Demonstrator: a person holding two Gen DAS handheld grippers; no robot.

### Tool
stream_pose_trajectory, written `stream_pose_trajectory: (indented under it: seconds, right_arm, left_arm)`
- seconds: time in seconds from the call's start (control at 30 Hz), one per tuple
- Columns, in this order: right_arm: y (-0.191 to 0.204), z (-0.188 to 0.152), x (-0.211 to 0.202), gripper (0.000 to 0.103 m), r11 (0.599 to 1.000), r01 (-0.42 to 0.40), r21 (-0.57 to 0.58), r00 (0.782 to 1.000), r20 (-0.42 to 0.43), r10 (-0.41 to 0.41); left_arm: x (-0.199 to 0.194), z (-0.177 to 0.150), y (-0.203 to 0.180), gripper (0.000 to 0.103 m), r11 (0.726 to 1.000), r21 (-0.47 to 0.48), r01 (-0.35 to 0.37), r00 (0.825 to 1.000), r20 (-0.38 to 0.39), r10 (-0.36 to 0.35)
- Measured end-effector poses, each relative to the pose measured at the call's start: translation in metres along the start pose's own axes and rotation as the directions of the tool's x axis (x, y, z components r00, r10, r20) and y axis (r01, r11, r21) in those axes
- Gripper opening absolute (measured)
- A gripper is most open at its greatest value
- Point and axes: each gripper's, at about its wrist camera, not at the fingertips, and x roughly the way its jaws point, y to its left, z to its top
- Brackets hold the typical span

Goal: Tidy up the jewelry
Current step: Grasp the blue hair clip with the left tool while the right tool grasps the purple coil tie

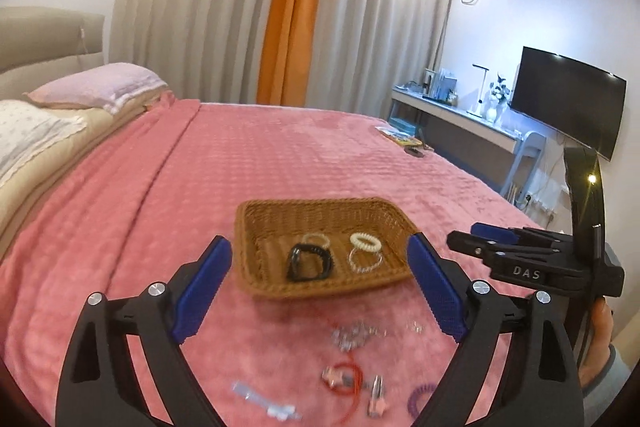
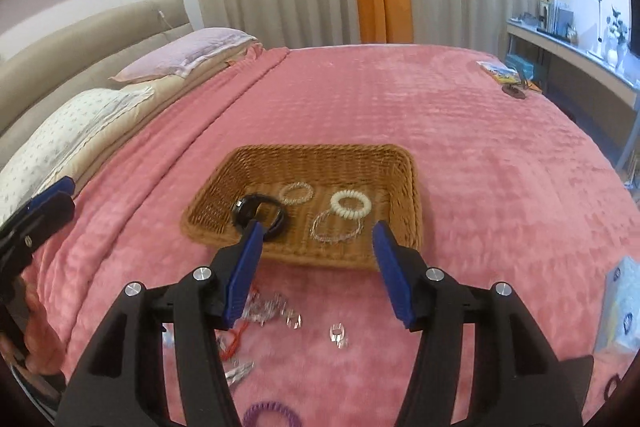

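A brown wicker basket (image 1: pixel 316 203) (image 2: pixel 320 149) sits on the pink blanket. Inside lie a black bracelet (image 1: pixel 308 261) (image 2: pixel 260 213), a white coil hair tie (image 1: pixel 366 241) (image 2: pixel 351 205) and two clear bead bracelets (image 2: pixel 336 227). My left gripper (image 1: pixel 319 239) hovers in front of the basket, jaws wide apart and empty. My right gripper (image 2: pixel 317 223) is also open and empty, just short of the basket's near rim. Loose pieces lie on the blanket below both: clear crystal clips (image 1: pixel 352 335) (image 2: pixel 272 311), a red cord (image 1: pixel 352 383) and a purple coil tie (image 2: pixel 268 413).
Pillows (image 2: pixel 80 123) and a headboard stand to the left. A booklet (image 2: pixel 498 69) lies at the bed's far right corner. A blue-and-white box (image 2: pixel 620 307) rests on the blanket at right. A desk and a TV (image 1: pixel 568 99) line the right wall.
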Motion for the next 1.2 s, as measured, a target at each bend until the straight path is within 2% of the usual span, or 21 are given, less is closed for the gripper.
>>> stream_pose_trajectory:
  seconds: [0.2, 0.37, 0.47, 0.53, 0.67, 0.8, 0.87, 1.0, 1.07, 1.17, 1.2]
  right_arm:
    - [0.002, -0.047, -0.006, 0.054, 0.999, -0.026, 0.018, 0.998, -0.058, 0.027]
    - [0.000, -0.085, 0.002, 0.054, 0.999, -0.019, 0.045, 0.993, -0.117, 0.024]
    - [-0.003, -0.102, 0.009, 0.054, 0.998, -0.015, 0.055, 0.988, -0.150, 0.023]
    - [-0.005, -0.112, 0.011, 0.054, 0.997, -0.019, 0.069, 0.986, -0.164, 0.030]
    - [-0.003, -0.132, 0.011, 0.054, 0.998, -0.023, 0.065, 0.981, -0.191, 0.035]
    - [0.002, -0.143, 0.009, 0.053, 0.999, -0.004, 0.040, 0.977, -0.212, 0.012]
    - [0.005, -0.147, 0.010, 0.051, 1.000, -0.006, 0.027, 0.974, -0.225, 0.012]
    - [0.013, -0.152, 0.015, 0.042, 1.000, -0.017, -0.005, 0.966, -0.259, 0.015]
    - [0.019, -0.154, 0.018, 0.037, 0.999, 0.000, -0.034, 0.964, -0.266, -0.009]
    - [0.023, -0.156, 0.022, 0.037, 0.999, -0.002, -0.050, 0.963, -0.269, -0.012]
    - [0.023, -0.156, 0.024, 0.036, 0.999, -0.001, -0.051, 0.962, -0.272, -0.013]
  left_arm:
    - [-0.022, -0.037, 0.020, 0.087, 0.997, -0.063, -0.055, 0.998, -0.033, 0.053]
    - [-0.015, -0.073, 0.038, 0.087, 0.987, -0.129, -0.094, 0.990, -0.120, 0.078]
    - [-0.009, -0.092, 0.048, 0.087, 0.980, -0.153, -0.128, 0.979, -0.177, 0.100]
    - [0.001, -0.106, 0.057, 0.085, 0.971, -0.172, -0.163, 0.962, -0.247, 0.118]
    - [0.018, -0.126, 0.074, 0.079, 0.955, -0.259, -0.147, 0.940, -0.336, 0.054]
    - [0.037, -0.128, 0.082, 0.077, 0.935, -0.316, -0.159, 0.926, -0.375, 0.030]
    - [0.047, -0.127, 0.079, 0.075, 0.935, -0.310, -0.171, 0.920, -0.389, 0.039]
    - [0.067, -0.130, 0.064, 0.056, 0.950, -0.232, -0.210, 0.896, -0.435, 0.092]
    - [0.074, -0.134, 0.059, 0.056, 0.956, -0.189, -0.226, 0.887, -0.446, 0.121]
    - [0.079, -0.136, 0.049, 0.055, 0.964, -0.127, -0.235, 0.882, -0.444, 0.157]
    - [0.080, -0.136, 0.045, 0.049, 0.970, -0.112, -0.218, 0.885, -0.441, 0.148]
